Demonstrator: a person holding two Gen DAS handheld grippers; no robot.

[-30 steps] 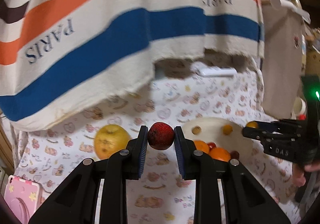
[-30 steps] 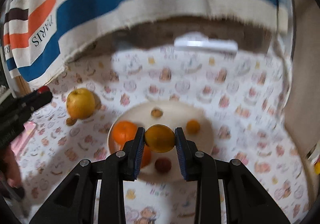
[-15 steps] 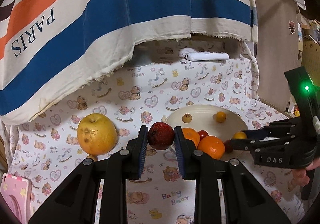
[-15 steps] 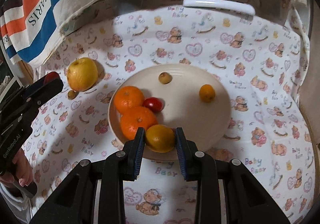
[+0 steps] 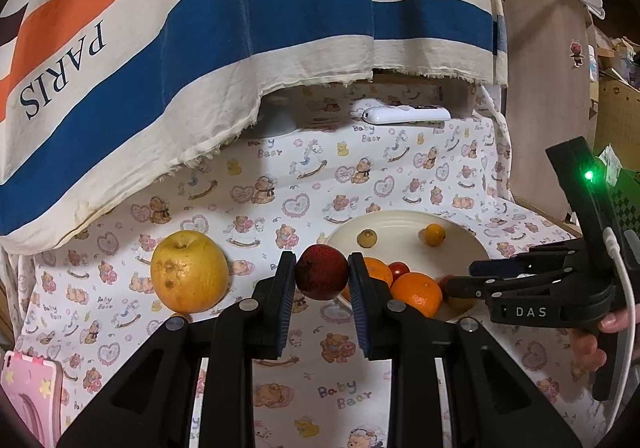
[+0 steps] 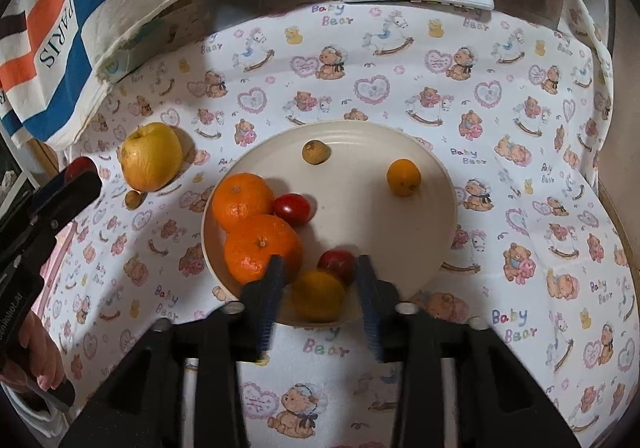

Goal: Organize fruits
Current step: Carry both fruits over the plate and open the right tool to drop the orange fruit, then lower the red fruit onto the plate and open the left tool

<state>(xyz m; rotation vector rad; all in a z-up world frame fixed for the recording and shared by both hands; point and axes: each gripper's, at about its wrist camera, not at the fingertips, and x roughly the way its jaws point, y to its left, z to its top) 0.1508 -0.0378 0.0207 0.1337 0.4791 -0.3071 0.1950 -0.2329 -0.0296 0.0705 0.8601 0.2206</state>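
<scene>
Here, left fingers (image 5: 322,308) clamping dark red fruit (image 5: 322,277), right fingers (image 6: 320,304) spread around yellow-orange fruit (image 6: 318,295) on plate (image 6: 432,216)

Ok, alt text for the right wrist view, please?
The right gripper hangs open over the near rim of a cream plate, its fingers either side of a yellow-orange fruit. The plate also holds two mandarins and smaller fruits; a yellow apple sits on the cloth left.

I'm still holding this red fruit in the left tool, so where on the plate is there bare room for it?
The plate is bare at its middle and right, between the small orange fruit and the near rim. The left is crowded by two mandarins; the right tool straddles a yellow-orange fruit.
</scene>
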